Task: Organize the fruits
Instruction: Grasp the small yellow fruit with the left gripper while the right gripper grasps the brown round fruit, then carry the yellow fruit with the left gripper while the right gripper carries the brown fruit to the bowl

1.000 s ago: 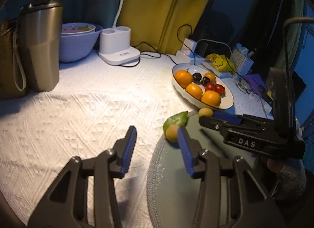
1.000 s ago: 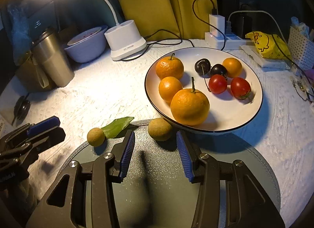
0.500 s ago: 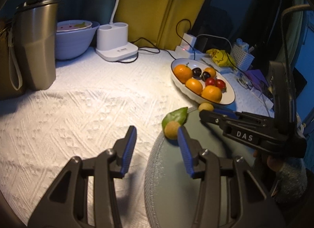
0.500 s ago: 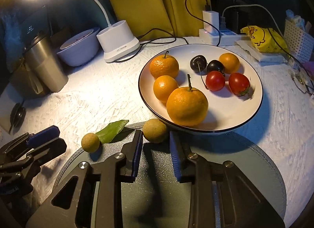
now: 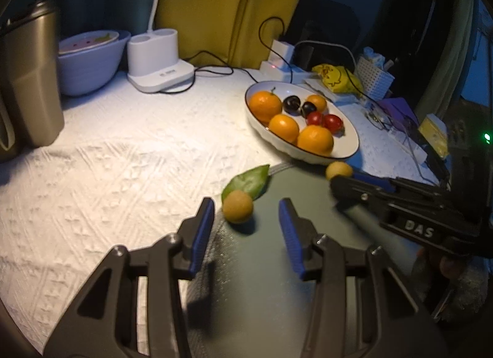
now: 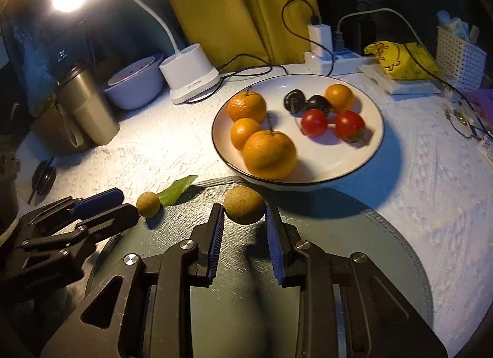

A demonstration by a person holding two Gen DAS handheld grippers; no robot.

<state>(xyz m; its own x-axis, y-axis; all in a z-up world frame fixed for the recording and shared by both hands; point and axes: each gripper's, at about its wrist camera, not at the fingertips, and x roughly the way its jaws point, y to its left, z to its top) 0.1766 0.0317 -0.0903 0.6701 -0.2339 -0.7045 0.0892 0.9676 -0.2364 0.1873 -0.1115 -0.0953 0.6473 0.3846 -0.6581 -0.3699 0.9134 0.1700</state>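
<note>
A white plate (image 6: pixel 366 154) (image 5: pixel 348 150) holds several oranges, two dark cherries and two red tomatoes. Two small tan round fruits lie on a dark round mat (image 6: pixel 308 265) (image 5: pixel 271 281). My right gripper (image 6: pixel 243 219) is shut on the larger tan fruit (image 6: pixel 244 208) (image 5: pixel 338 170) just in front of the plate. My left gripper (image 5: pixel 246 219) is open, with the smaller tan fruit (image 5: pixel 238 206) (image 6: pixel 148 204) between its fingertips, beside a green leaf (image 5: pixel 248 182) (image 6: pixel 177 193).
A steel tumbler (image 5: pixel 29 80) (image 6: pixel 87 108), a pale bowl (image 5: pixel 89 59) and a white lamp base (image 5: pixel 160 62) (image 6: pixel 192 77) stand at the back left. A power strip (image 6: pixel 326 56), cables, a yellow bag (image 6: pixel 400 57) and a white basket (image 6: pixel 459 56) crowd the back right.
My right gripper moved forward and closed on the larger tan fruit. My left gripper moved forward so the smaller tan fruit now sits between its open fingers.
</note>
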